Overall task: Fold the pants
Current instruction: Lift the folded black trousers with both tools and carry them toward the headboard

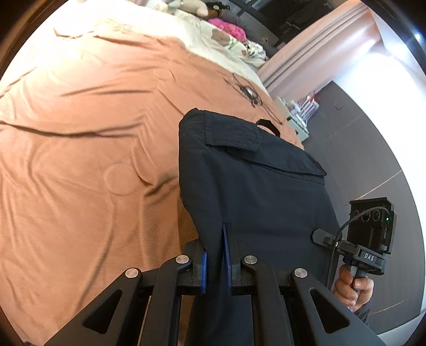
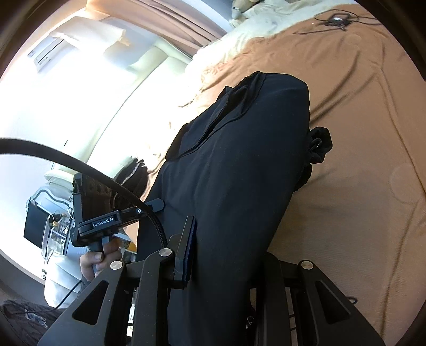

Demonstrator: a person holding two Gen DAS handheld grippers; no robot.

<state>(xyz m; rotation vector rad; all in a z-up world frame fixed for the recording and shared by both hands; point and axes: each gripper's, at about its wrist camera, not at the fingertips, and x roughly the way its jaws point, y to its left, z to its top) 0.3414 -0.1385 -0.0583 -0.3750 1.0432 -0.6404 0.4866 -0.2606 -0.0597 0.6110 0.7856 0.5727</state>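
**Inspector:** Left gripper (image 1: 214,262), condition?

**Assistant:** Its blue-padded jaws are pinching a fold of the black cargo pants (image 1: 255,191) between them. The cloth is running straight up out of the grip and hanging over the orange bedsheet (image 1: 80,133).

**Inspector:** Right gripper (image 2: 221,252)?

**Assistant:** It is clamping the same pants (image 2: 234,173). The left pad is pressing against the fabric; the other finger is lying hidden behind the cloth. In the left wrist view the right gripper (image 1: 319,235) is showing at the garment's far edge, with a hand (image 1: 351,287) wrapping its grip.

**Inspector:** Where is the garment sitting?

**Assistant:** It is hanging stretched between the two grippers, above the bed's near side. A flapped pocket (image 1: 234,133) is facing the left camera, and a bunched piece of fabric (image 2: 319,145) is drooping at the right edge.

**Inspector:** Anything else on the bed?

**Assistant:** A tangled black cable (image 1: 249,91) is lying on the sheet beyond the pants, with plush toys (image 1: 186,5) near the head end.
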